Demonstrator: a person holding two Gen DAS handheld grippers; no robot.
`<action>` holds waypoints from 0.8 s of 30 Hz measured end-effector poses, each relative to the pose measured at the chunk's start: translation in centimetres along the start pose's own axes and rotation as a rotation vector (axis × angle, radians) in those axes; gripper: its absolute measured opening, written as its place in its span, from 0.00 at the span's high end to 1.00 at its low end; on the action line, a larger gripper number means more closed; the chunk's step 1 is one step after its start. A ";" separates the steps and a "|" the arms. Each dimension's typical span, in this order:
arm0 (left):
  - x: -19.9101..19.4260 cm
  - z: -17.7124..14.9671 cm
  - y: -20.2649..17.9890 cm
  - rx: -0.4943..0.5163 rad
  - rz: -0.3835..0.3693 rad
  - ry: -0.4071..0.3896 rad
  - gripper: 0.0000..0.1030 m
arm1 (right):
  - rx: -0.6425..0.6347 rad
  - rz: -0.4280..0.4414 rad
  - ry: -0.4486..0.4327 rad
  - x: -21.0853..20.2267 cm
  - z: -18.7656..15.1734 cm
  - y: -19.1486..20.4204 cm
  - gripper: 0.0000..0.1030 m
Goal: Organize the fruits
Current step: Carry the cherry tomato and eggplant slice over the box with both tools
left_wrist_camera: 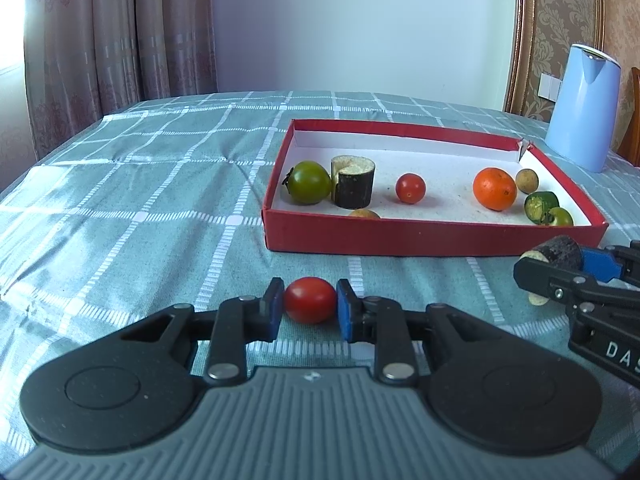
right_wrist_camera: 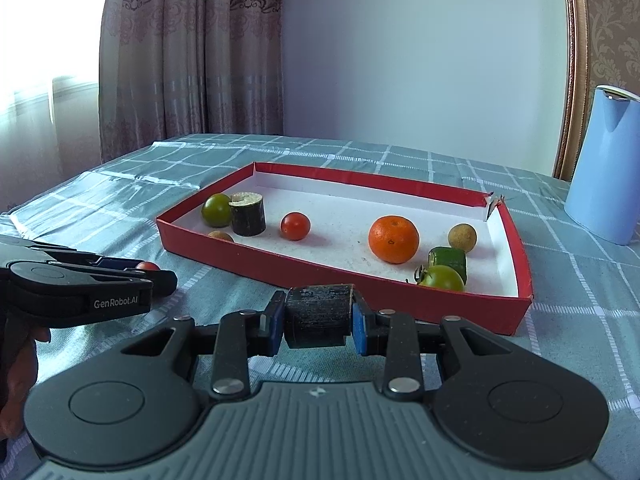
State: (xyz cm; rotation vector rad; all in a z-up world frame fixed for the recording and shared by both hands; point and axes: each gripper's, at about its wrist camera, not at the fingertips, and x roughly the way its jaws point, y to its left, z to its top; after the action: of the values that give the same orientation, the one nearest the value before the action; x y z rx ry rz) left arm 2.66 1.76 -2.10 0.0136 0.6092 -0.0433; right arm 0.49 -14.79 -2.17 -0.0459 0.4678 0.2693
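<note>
Left gripper (left_wrist_camera: 310, 306): jaws clenched on a red tomato (left_wrist_camera: 310, 300), held between the blue pads.
Right gripper (right_wrist_camera: 318, 318): jaws clenched on a dark sugarcane piece (right_wrist_camera: 318, 316), lying crosswise between the pads.
Red box (right_wrist_camera: 360, 294): seen just beyond both sets of jaws, on the checked bench cloth (left_wrist_camera: 140, 200).
Box contents: an orange (right_wrist_camera: 393, 239), a small red tomato (right_wrist_camera: 295, 226), two green tomatoes, an upright sugarcane stub (right_wrist_camera: 247, 214) and small brown fruits are seen.
Blue jug (right_wrist_camera: 606, 168): placed beyond the right jaws, right of the box.
</note>
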 end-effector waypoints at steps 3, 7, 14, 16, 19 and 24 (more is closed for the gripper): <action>0.0 0.0 -0.1 0.007 0.005 -0.001 0.76 | -0.002 0.003 0.003 -0.1 0.0 0.1 0.69; 0.0 0.0 -0.1 0.005 0.003 -0.001 0.76 | -0.001 0.004 0.001 -0.1 0.0 0.1 0.69; -0.4 0.0 -0.4 0.020 -0.010 -0.012 0.76 | 0.039 0.014 -0.012 -0.6 0.5 -0.9 0.69; -0.7 0.1 -0.6 0.030 -0.011 -0.024 0.76 | 0.042 0.009 -0.018 -0.8 0.7 -1.4 0.69; -1.0 0.3 -1.0 0.040 -0.026 -0.038 0.76 | 0.039 -0.015 -0.031 -0.9 1.3 -2.4 0.69; -1.3 1.5 -2.4 0.062 -0.050 -0.066 0.76 | 0.046 -0.078 -0.055 -0.6 2.6 -4.5 0.69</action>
State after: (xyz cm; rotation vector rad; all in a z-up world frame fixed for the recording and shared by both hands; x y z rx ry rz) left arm 2.38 -0.68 -0.14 0.0569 0.5424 -0.1111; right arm 2.28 -19.00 0.34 -0.0116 0.4167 0.1824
